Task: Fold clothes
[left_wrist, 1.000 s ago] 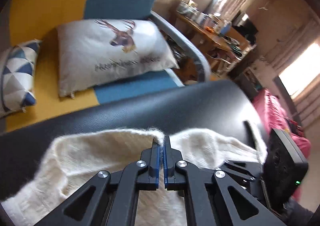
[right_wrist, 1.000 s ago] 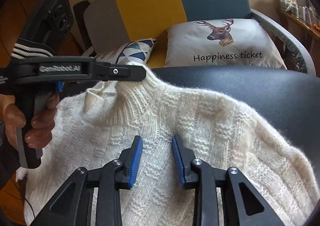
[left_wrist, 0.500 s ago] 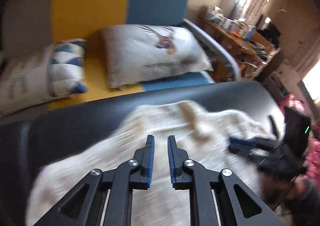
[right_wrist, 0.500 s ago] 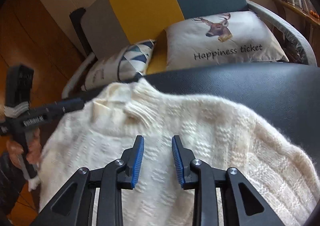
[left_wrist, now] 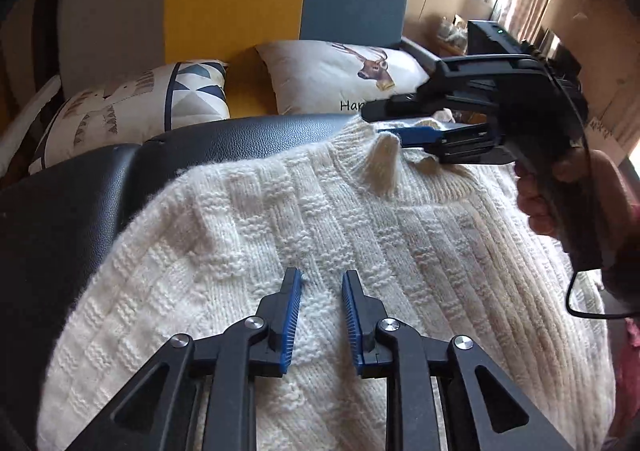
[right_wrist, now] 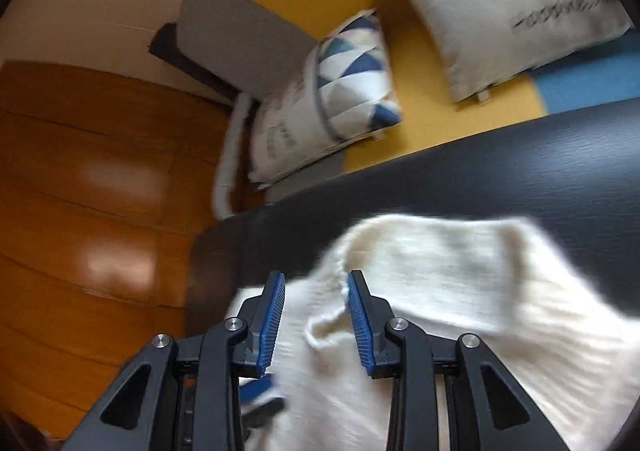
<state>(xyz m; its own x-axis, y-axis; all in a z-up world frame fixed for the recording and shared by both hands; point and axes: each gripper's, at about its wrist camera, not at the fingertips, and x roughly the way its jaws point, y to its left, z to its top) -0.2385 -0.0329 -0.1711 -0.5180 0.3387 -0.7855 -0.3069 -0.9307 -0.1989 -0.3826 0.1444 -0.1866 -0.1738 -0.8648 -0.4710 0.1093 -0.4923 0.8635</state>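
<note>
A cream knit sweater (left_wrist: 360, 231) lies spread on a black leather surface (left_wrist: 80, 191). My left gripper (left_wrist: 322, 279) hovers over the sweater's chest, its jaws opening with nothing between them. My right gripper (left_wrist: 376, 123), held by a hand (left_wrist: 540, 195), reaches in from the right at the raised collar (left_wrist: 386, 149). In the right wrist view, blurred by motion, the right gripper (right_wrist: 316, 283) is open. The sweater's ribbed collar edge (right_wrist: 340, 291) stands between its pads, close to the right one. The sweater (right_wrist: 460, 271) spreads to the right there.
Beyond the black surface (right_wrist: 520, 171) is a yellow and blue sofa with a deer pillow (left_wrist: 332, 75) and a triangle-patterned pillow (left_wrist: 140, 103). A wooden floor (right_wrist: 80, 171) lies off the surface's left end. A cable (left_wrist: 580, 307) hangs from the right gripper.
My left gripper has let go of the collar, opened and drawn back over the sweater's body. The right gripper has swung from the body across to the collar, turning left and rolling.
</note>
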